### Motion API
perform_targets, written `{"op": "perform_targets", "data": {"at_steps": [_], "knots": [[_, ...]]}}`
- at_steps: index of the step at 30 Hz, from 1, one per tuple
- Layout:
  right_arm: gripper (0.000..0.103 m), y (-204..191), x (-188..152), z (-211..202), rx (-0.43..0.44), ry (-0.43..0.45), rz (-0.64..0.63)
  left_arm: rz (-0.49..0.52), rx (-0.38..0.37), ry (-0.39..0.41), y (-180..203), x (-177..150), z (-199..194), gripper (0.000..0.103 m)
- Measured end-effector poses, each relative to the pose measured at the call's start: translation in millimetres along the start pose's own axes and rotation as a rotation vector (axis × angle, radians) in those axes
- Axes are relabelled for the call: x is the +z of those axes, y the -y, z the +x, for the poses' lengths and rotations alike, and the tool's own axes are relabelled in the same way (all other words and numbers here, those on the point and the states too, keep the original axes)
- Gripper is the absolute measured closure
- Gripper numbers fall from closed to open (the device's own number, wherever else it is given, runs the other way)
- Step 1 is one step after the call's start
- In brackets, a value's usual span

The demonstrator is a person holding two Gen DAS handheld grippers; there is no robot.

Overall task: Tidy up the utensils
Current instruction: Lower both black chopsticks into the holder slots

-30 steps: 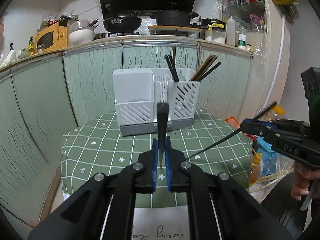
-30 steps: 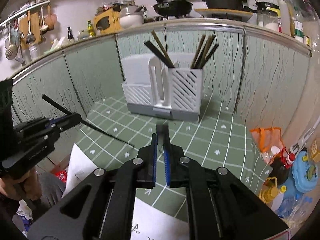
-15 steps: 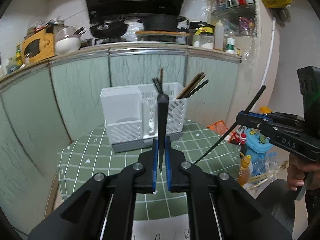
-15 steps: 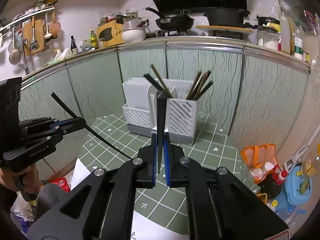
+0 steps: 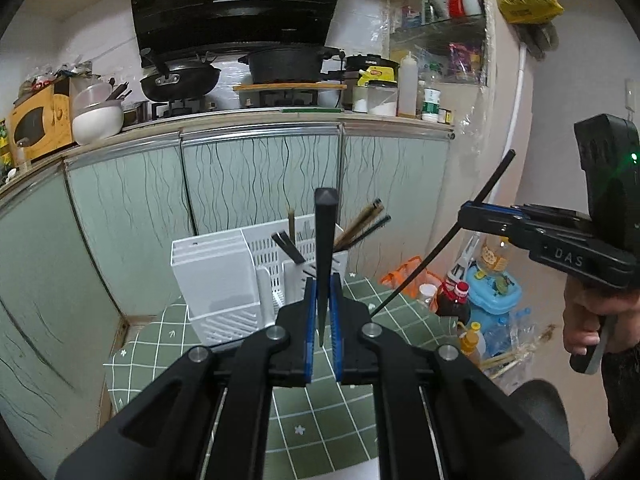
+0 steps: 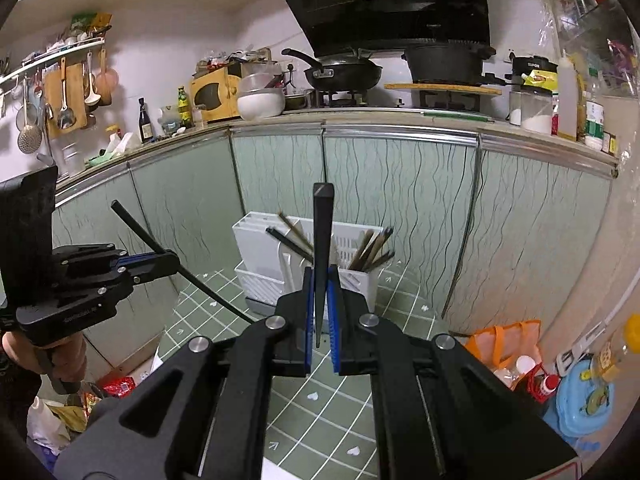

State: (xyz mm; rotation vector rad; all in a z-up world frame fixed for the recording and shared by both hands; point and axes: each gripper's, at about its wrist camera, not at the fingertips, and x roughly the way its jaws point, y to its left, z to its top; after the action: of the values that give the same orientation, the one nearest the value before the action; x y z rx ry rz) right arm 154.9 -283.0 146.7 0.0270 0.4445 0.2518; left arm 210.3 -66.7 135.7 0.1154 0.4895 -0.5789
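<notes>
My left gripper [image 5: 322, 282] is shut on a black chopstick [image 5: 325, 240] that stands upright between its blue pads. My right gripper [image 6: 320, 280] is likewise shut on a second black chopstick [image 6: 322, 236]. Both hang above the green checked table [image 5: 320, 404], short of the white utensil holder [image 5: 216, 276] [image 6: 256, 240]. Several brown and black chopsticks [image 5: 362, 226] lean in its slotted right compartment. In the left wrist view the right gripper [image 5: 466, 212] shows at the right, its chopstick [image 5: 436, 246] slanting down-left. The right wrist view has the left gripper [image 6: 172, 258] at the left.
Pale green cabinet doors [image 5: 260, 176] rise behind the table under a counter with pans [image 6: 344, 72] and a yellow microwave [image 5: 36, 124]. Bottles, an orange bag [image 6: 504, 340] and a blue container [image 5: 496, 292] crowd the floor at the right. A white paper [image 6: 280, 468] lies at the table's near edge.
Both grippers have risen with their chopsticks still clamped. The holder and table now sit lower in both views, and more of the counter and hood shows.
</notes>
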Motion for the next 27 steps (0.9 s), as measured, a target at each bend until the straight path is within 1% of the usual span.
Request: {"op": "perform_targets", "data": {"at_steps": [4,6,9,14,22,27], "knots": [[0.097,6.1,19.6,3.8,0.002,0.006,-0.011,-0.01,-0.009,0.004,-4.9,16.1,6.7,0.095],[0.097,8.5,27.7,6.3,0.0,0.01,-0.009,0.0,-0.015,0.01,-5.8,24.6,9.7,0.095],[0.097,15.0,41.9,11.9,-0.001,0.018,-0.008,0.001,-0.038,0.015,-8.3,39.2,15.8,0.095],[0.097,25.1,61.6,24.0,0.0,0.025,-0.005,0.011,-0.041,0.025,-9.4,59.3,26.6,0.095],[0.097,36.3,85.3,47.8,0.013,0.039,0.005,-0.003,-0.057,0.046,-17.7,89.4,51.2,0.095],[0.097,46.1,93.6,67.2,0.007,0.034,0.018,-0.019,-0.055,0.043,-29.1,99.9,71.5,0.095]]}}
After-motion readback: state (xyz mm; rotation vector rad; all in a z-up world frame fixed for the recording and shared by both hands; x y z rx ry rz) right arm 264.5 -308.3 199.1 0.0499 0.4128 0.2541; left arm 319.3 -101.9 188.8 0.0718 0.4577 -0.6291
